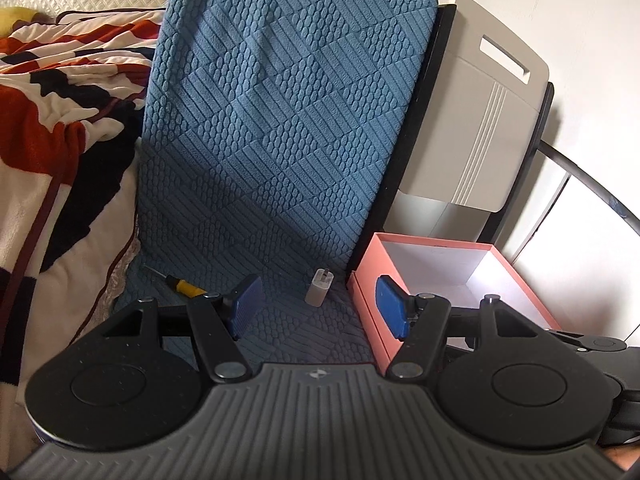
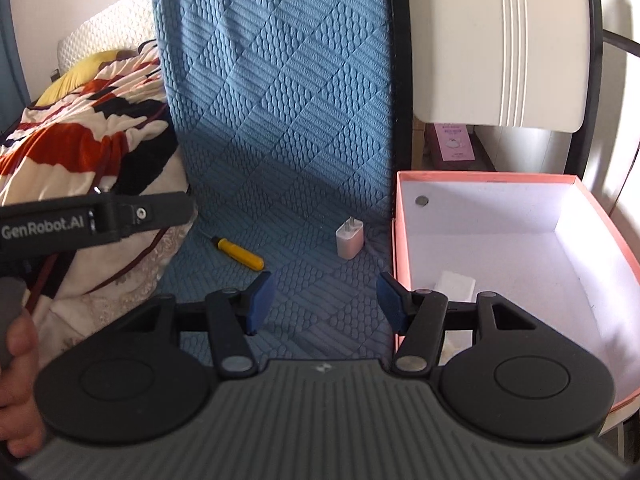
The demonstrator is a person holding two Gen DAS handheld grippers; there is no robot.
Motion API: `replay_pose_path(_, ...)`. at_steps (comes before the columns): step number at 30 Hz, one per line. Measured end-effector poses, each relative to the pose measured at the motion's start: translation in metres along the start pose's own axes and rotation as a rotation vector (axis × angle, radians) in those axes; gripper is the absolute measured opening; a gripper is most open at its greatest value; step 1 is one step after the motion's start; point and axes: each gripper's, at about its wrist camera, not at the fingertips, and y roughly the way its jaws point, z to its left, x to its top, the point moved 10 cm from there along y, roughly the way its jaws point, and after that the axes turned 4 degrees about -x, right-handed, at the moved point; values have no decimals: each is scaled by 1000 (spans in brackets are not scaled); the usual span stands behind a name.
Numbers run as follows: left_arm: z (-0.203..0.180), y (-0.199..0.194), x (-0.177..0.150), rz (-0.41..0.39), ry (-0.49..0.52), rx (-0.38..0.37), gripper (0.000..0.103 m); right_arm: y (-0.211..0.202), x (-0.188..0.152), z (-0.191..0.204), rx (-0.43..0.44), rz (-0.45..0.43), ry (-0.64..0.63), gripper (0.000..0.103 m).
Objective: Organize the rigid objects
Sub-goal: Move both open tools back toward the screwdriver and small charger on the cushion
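A small yellow-handled screwdriver [image 1: 185,286] [image 2: 238,255] and a white plug adapter [image 1: 319,287] [image 2: 349,238] lie on the blue textured cushion [image 1: 272,128] [image 2: 280,120]. An open pink box [image 1: 366,300] [image 2: 600,216] with white inside stands to their right; it holds a coin [image 2: 421,200] and a white square piece [image 2: 456,284]. My left gripper [image 1: 318,308] is open and empty, just short of the adapter. My right gripper [image 2: 326,300] is open and empty, near the box's left wall. The left gripper's body [image 2: 96,216] shows at the left of the right wrist view.
A red, black and white patterned blanket [image 1: 52,120] [image 2: 88,128] lies to the left of the cushion. A beige chair back [image 1: 476,120] [image 2: 500,40] with a black frame stands behind the box. A pink packet [image 2: 454,142] sits under it.
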Motion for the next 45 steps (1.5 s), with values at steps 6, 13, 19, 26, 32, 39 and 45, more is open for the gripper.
replay_pose_path(6, 19, -2, -14, 9, -23, 35, 69, 7, -13, 10, -1, 16, -24, 60)
replay_pose_path(13, 42, 14, -35, 54, -106, 49, 69, 14, -34, 18, -5, 43, -31, 60)
replay_pose_path(19, 60, 21, -45, 69, -174, 33, 69, 16, -41, 20, -14, 46, -15, 60)
replay_pose_path(26, 67, 41, -51, 110, -179, 20, 69, 19, -44, 19, -7, 59, -15, 59)
replay_pose_path(32, 78, 56, -54, 139, -181, 45, 69, 24, -44, 12, -3, 66, 12, 60)
replay_pose_path(39, 99, 77, -58, 187, -130, 100, 69, 32, -46, 17, 29, 88, 8, 59)
replay_pose_path(45, 97, 86, -58, 205, -147, 69, 69, 41, -48, 19, 21, 102, -10, 59)
